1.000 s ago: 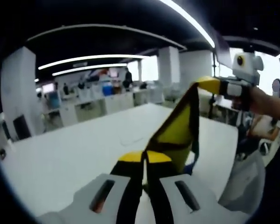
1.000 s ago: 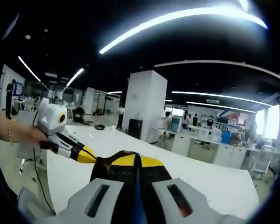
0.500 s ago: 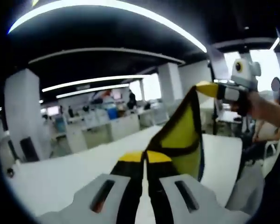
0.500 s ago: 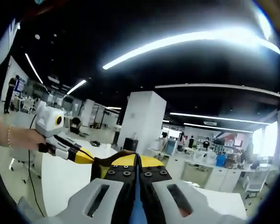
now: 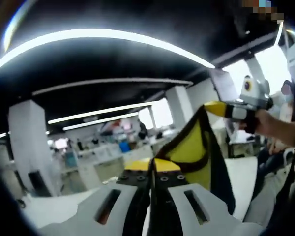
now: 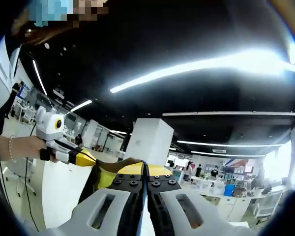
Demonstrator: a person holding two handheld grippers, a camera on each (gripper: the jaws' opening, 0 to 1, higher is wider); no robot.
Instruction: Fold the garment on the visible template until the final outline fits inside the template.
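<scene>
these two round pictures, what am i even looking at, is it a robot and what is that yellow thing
It is not a robot. A person holds a two-jaw gripper in each hand, and a fisheye camera rides on each, looking forward along its jaws. That is why the pictures are round and warped.

In the left gripper view, the grey and black jaws at the bottom belong to the left gripper. They are shut on a yellow and black garment, which stretches up to the right gripper and the person's hand.

The right gripper view shows the same thing from the other side: its own jaws pinch the garment, and the left gripper comes in from the left.

The garment is lifted above a white table in a large office. No template can be made out.
</scene>
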